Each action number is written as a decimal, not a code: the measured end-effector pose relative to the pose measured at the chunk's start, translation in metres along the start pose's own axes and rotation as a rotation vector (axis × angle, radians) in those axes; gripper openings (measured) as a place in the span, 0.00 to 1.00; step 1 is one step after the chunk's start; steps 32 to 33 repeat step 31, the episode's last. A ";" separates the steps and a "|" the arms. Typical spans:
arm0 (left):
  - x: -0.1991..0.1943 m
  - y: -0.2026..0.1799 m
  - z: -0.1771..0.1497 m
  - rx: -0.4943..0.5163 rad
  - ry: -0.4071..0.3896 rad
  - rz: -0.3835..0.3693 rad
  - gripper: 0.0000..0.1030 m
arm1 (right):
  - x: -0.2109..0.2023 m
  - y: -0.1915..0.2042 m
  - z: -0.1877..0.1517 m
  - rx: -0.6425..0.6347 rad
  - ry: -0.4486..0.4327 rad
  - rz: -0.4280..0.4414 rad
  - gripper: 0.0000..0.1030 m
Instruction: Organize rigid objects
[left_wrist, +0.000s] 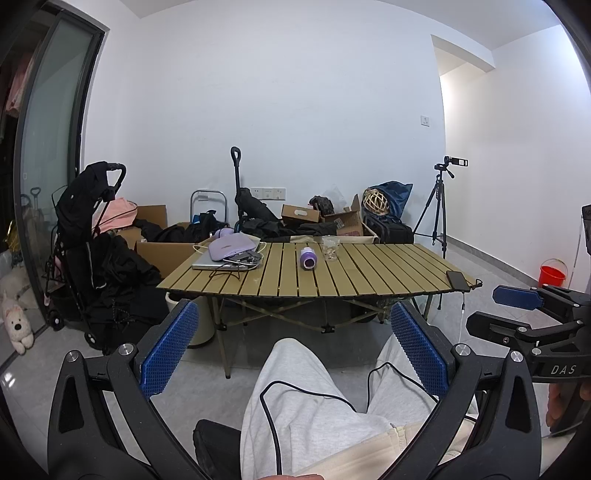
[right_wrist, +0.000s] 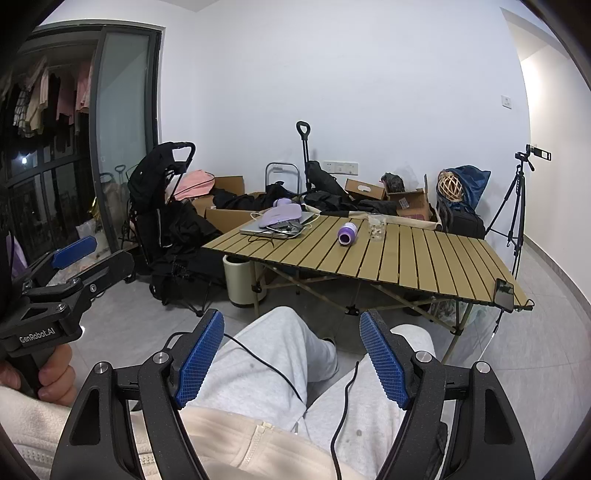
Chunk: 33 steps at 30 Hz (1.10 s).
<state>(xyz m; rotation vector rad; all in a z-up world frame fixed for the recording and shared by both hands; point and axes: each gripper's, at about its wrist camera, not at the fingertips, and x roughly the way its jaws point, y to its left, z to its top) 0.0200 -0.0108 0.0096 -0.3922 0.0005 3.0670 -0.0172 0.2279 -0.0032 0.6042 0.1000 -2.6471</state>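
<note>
Left gripper (left_wrist: 293, 345) and right gripper (right_wrist: 291, 354): both spread wide, holding nothing. On slatted folding table (left_wrist: 369, 273), 12 o'clock: one purple bottle (left_wrist: 307, 257), one glass cup (left_wrist: 330, 248), one laptop (left_wrist: 212, 263), one phone (left_wrist: 457, 280). White walls, grey tile floor.

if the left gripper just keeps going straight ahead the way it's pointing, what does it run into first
Probably the near edge of the slatted table. The open left gripper sits above the person's knee, aimed at that edge; depth is hard to judge, so it might pass just under.

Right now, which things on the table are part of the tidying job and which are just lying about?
Likely for the job:
purple bottle, on its side
clear cup, upright

Just lying about:
laptop under a lilac pouch
phone at the table edge
</note>
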 end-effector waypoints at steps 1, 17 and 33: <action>0.000 0.000 0.000 0.000 0.000 0.000 1.00 | 0.000 0.000 0.000 0.001 0.001 0.001 0.79; 0.001 -0.004 0.000 -0.011 0.012 0.000 1.00 | 0.000 0.000 -0.001 0.003 0.002 0.003 0.79; 0.000 -0.005 -0.002 -0.016 0.014 -0.010 1.00 | 0.002 0.002 -0.005 0.004 0.003 0.005 0.79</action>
